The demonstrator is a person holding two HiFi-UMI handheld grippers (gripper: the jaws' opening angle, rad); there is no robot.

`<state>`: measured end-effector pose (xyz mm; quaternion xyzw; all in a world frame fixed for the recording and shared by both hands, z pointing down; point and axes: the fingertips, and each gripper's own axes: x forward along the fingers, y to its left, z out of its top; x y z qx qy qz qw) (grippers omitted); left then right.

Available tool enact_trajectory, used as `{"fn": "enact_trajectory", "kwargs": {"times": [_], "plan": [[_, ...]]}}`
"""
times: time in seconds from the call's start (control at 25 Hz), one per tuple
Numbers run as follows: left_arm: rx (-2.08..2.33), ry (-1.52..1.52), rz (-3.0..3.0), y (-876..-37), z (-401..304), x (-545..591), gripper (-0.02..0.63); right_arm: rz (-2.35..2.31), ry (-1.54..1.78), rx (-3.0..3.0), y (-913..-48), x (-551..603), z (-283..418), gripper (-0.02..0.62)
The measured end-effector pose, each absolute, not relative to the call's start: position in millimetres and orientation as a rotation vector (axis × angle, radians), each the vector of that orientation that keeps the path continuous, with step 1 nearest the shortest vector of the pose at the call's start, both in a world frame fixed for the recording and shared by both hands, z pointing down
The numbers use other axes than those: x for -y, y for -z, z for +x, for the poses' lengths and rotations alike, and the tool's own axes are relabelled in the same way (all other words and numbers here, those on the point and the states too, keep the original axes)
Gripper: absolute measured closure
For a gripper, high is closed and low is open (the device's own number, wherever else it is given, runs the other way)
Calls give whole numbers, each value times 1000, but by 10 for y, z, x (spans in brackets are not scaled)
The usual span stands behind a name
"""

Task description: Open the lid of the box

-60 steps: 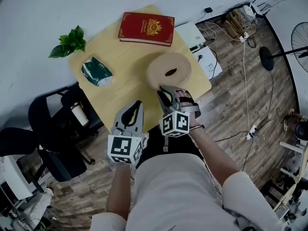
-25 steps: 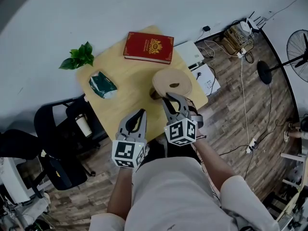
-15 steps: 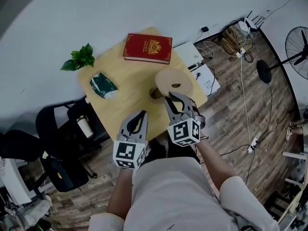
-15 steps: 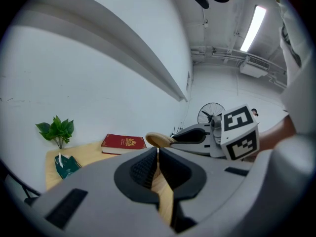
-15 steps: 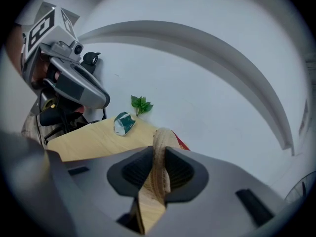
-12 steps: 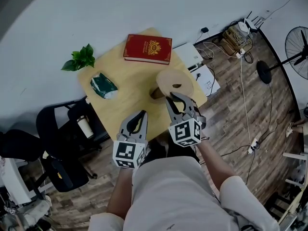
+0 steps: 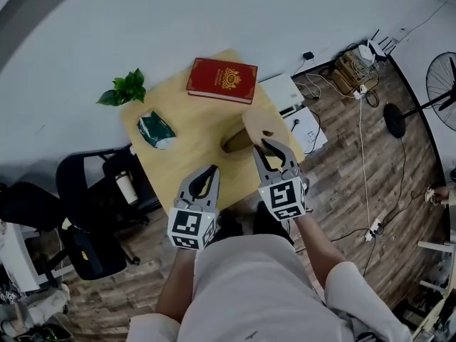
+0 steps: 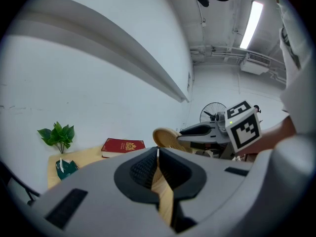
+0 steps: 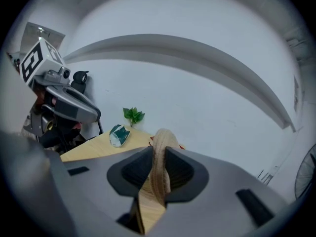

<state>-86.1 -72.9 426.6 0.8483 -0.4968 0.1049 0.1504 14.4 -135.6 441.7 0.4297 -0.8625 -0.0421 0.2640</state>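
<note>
The round tan box's base (image 7: 236, 142) sits on the wooden table (image 7: 192, 137), near its right edge. Its lid (image 7: 257, 122) is raised off the base and tilted on edge, with my right gripper (image 7: 275, 148) shut on its rim. In the right gripper view the lid (image 9: 160, 154) stands edge-on between the pads. The left gripper view shows the lid (image 8: 165, 137) held up in the right gripper (image 8: 183, 133). My left gripper (image 7: 211, 172) hovers over the table's near edge, left of the box, shut with nothing in it (image 8: 157, 153).
A red book (image 7: 222, 80) lies at the table's far side, a green packet (image 7: 156, 130) at its left, and a small plant (image 7: 125, 89) at the far left corner. A black chair (image 7: 85, 191) stands left of the table. White boxes (image 7: 293, 98), cables and a fan (image 7: 440, 77) are on the floor to the right.
My right gripper has risen and rolled, tipping the lid from almost flat up onto its edge and uncovering the base. The left gripper has hardly moved.
</note>
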Motion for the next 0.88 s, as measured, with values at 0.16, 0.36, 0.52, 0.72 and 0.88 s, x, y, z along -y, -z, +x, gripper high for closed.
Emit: {"fn": "enact_trajectory", "kwargs": {"times": [0.16,0.36,0.52,0.72,0.88], "plan": [[1449,-308,2422,-4243,-734,758,591,1168,51,2391,-4335,1383,279,515],[1485,-298,2392,-4190,-519,817,591,1149,-2,2457,-4259,1427,480,515],[1525,-284,2370,-4122,-349,835,591,1127,-15,2490,-4188,1448,649,515],[1574,-260,2338,-4064,-163,829,591,1106,-53,2537,-4119,1467,855,515],[1610,-249,2309,-4029,-21,816,591,1095,-78,2574,-4047,1479,1022,515]]}}
